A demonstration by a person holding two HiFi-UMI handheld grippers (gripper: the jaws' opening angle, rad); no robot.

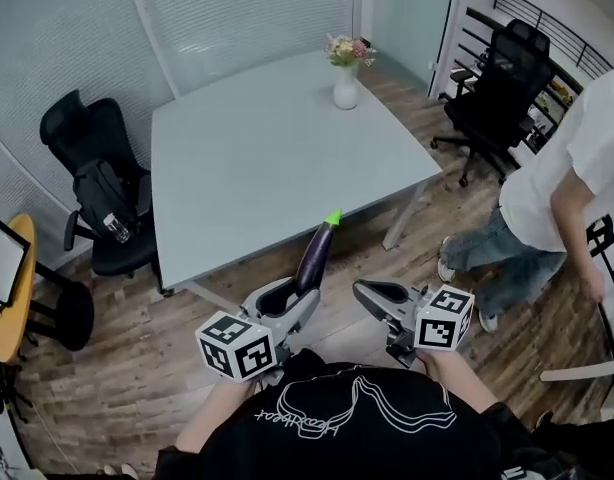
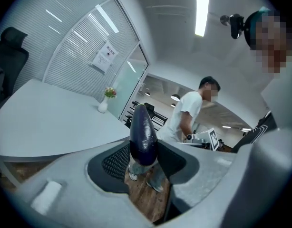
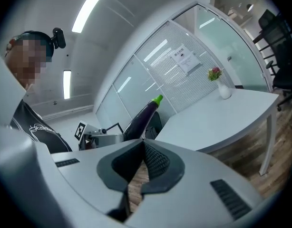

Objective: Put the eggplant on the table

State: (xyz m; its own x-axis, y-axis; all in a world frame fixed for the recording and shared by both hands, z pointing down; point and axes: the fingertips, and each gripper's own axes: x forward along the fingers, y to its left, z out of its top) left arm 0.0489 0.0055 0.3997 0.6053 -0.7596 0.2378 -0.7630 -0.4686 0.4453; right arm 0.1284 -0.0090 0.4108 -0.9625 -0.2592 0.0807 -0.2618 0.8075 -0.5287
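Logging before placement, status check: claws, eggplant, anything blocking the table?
Left claw shut on eggplant, stem end toward table, not yet set down. Right claw shut, empty. Only a flower vase at table's far edge.

Nothing legible; the notice (image 2: pixel 104 57) on the glass wall (image 2: pixel 72 63) is too small.

**Bench ahead of the fingers, vase at its far side**

We see the pale grey bench (image 1: pixel 257 158) just ahead of our fingers (image 1: pixel 379 294), its near edge closest to them. A white vase (image 1: pixel 345 90) of flowers stands on it, straight ahead and well apart from the fingers, near the far edge. Under the fingers runs the wood-plank floor (image 1: pixel 137 368). On it stand a black office chair (image 1: pixel 97 183) off to their left, a second chair (image 1: pixel 502 73) far to the right, and a person (image 1: pixel 547 198) to the right.
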